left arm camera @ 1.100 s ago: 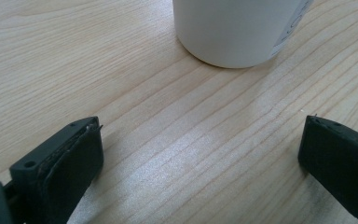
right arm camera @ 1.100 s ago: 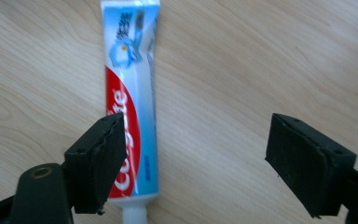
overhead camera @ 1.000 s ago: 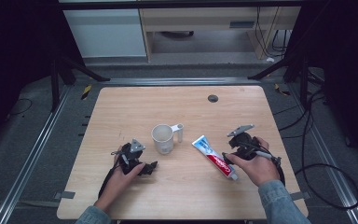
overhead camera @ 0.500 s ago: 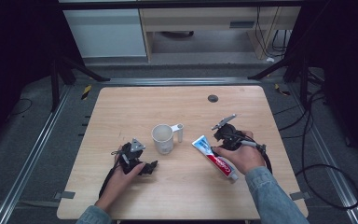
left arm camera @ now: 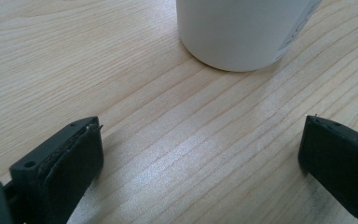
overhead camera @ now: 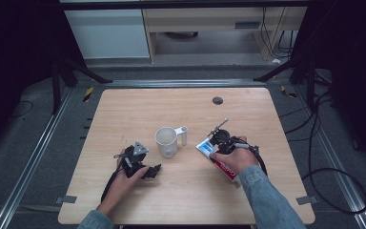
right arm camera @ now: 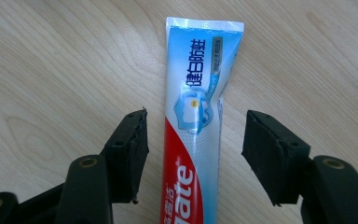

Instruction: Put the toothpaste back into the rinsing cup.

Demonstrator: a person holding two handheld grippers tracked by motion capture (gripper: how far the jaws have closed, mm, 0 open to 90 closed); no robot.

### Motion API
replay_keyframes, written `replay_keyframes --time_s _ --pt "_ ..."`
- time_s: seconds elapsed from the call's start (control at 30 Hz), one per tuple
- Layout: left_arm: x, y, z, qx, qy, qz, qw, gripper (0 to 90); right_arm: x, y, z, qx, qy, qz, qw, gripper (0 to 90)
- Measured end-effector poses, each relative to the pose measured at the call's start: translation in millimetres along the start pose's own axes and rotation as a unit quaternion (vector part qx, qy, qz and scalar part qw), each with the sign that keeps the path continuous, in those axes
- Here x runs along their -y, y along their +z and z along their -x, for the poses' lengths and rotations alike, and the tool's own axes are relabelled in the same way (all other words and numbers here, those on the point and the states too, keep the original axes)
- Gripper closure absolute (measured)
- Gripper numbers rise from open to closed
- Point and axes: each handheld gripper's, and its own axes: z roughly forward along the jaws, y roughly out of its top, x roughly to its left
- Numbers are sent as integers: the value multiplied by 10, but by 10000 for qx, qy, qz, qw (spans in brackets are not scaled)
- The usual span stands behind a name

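A white mug (overhead camera: 166,141) stands upright mid-table, its handle pointing right. A red, white and blue toothpaste tube (overhead camera: 203,147) lies flat just right of it, slanting toward the front right. My right gripper (overhead camera: 220,139) hovers low over the tube's flat end. In the right gripper view, that gripper (right arm camera: 196,119) is open, with one jaw on each side of the tube (right arm camera: 200,70) and neither touching it. My left gripper (overhead camera: 148,164) rests on the table front-left of the mug. It is open (left arm camera: 200,123) and empty, facing the mug's base (left arm camera: 242,32).
A small black round grommet (overhead camera: 218,100) sits in the wooden table (overhead camera: 138,109) near its far edge. Metal rails run along both sides of the table. Cables trail on the floor at the right. Cabinets stand beyond the far edge.
My right gripper has moved left from the table's right part to over the toothpaste tube, its jaws now straddling it. The left gripper, the mug and the tube have stayed put.
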Motion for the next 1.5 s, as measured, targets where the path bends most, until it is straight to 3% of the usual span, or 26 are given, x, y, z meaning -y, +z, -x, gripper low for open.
replay_keyframes --time_s 0.37,1.0,1.3,1.37,1.5 --pt "-2 2 -1 4 0 1 10000 0 -65 237 -3 -60 68 -468 9989 436" --pt "-6 7 0 2 -3 9 10000 0 -236 359 76 -161 159 -762 9968 435" --pt "-8 9 -2 7 8 9 10000 0 -238 464 136 -245 12 -849 9961 454" --pt "-8 9 -2 8 8 8 10000 0 -250 473 120 -303 171 -925 9951 464" --pt "-8 9 -3 10 12 9 10000 0 -254 505 115 -305 157 -992 9945 467"
